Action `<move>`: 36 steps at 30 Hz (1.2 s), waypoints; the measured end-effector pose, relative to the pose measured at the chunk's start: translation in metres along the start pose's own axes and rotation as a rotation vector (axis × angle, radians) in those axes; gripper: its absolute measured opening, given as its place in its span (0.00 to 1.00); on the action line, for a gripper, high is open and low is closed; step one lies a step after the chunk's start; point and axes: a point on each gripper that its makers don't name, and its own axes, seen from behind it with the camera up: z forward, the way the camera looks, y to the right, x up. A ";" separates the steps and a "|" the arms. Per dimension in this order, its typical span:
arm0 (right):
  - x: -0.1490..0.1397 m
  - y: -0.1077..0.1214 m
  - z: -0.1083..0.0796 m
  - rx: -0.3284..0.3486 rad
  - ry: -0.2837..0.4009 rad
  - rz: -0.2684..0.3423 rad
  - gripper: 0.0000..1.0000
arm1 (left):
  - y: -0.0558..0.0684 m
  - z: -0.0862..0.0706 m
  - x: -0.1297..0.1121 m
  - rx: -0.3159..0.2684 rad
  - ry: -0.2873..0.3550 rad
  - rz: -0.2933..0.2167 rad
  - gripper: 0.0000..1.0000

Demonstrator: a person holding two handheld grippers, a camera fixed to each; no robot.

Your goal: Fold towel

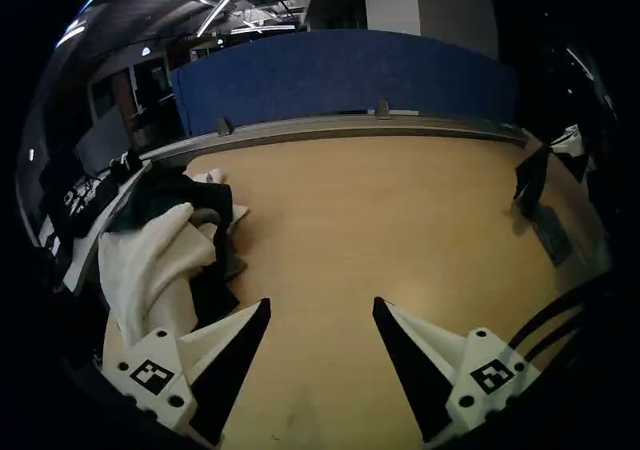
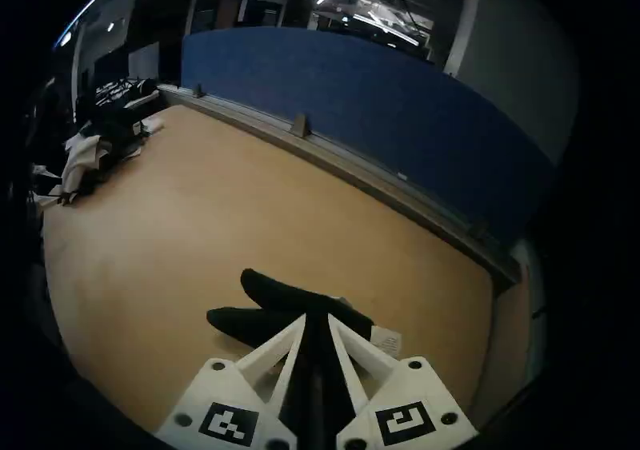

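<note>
My left gripper (image 1: pixel 320 302) is open just above the bare wooden table (image 1: pixel 360 210), with nothing between its fingers. To its left lies a heap of white and dark towels (image 1: pixel 172 254). My right gripper (image 2: pixel 316 322) is shut on a dark towel (image 2: pixel 272 298), which spreads forward onto the table in two lobes, with a white tag (image 2: pixel 386 340) at its side. In the left gripper view the same dark towel (image 1: pixel 532 180) hangs at the far right under the right gripper (image 1: pixel 568 140). The towel heap (image 2: pixel 80 158) also sits far left in the right gripper view.
A blue partition (image 1: pixel 344 78) with a grey rail runs along the table's far edge. Desks with dark equipment (image 1: pixel 96 186) stand beyond the table's left end. The table's right edge (image 2: pixel 512 306) is close to the right gripper.
</note>
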 end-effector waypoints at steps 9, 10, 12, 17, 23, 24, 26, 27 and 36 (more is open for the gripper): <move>-0.051 -0.011 -0.019 -0.002 -0.048 0.033 0.04 | 0.006 0.000 0.005 -0.005 0.007 0.004 0.95; -0.059 -0.012 -0.023 -0.005 -0.055 0.040 0.04 | 0.006 0.000 0.005 -0.005 0.008 0.005 0.95; -0.079 -0.015 -0.030 -0.011 -0.070 0.060 0.04 | 0.008 0.000 0.006 -0.007 0.009 0.007 0.95; -0.131 -0.018 -0.046 -0.034 -0.104 0.137 0.04 | 0.013 0.000 0.006 -0.011 0.009 0.016 0.95; -0.192 -0.016 -0.054 -0.076 -0.144 0.270 0.04 | 0.018 -0.002 0.006 -0.014 0.007 0.031 0.95; -0.201 -0.016 -0.055 -0.085 -0.150 0.297 0.04 | 0.018 -0.003 0.007 -0.014 0.007 0.034 0.95; -0.218 -0.016 -0.056 -0.100 -0.163 0.346 0.04 | 0.019 -0.003 0.007 -0.013 0.008 0.038 0.95; -0.227 -0.015 -0.055 -0.109 -0.171 0.371 0.04 | 0.019 -0.003 0.007 -0.013 0.008 0.039 0.95; -0.286 -0.012 -0.052 -0.185 -0.254 0.510 0.04 | 0.018 -0.006 0.004 -0.008 0.006 0.042 0.95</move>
